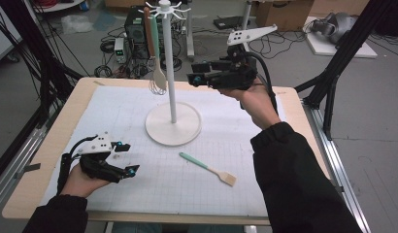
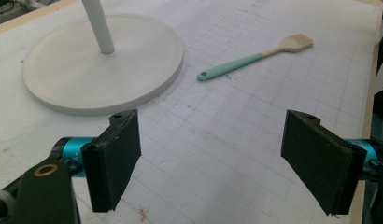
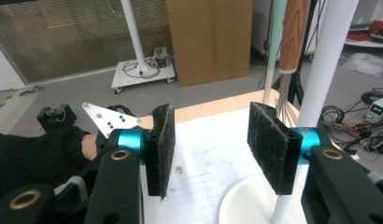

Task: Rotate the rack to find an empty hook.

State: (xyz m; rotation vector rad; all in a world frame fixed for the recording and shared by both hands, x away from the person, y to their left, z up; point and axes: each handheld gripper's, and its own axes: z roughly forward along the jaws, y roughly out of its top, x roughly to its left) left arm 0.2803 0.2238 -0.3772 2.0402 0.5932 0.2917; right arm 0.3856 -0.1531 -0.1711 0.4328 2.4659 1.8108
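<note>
Whisk: hangs on white rack with a spoon, toward table's far edge | right gripper: raised just beside rack pole, jaws apart, nothing between | left gripper: near-left corner, jaws apart, nothing between | brush: flat near front edge, clear of rack base.
</note>
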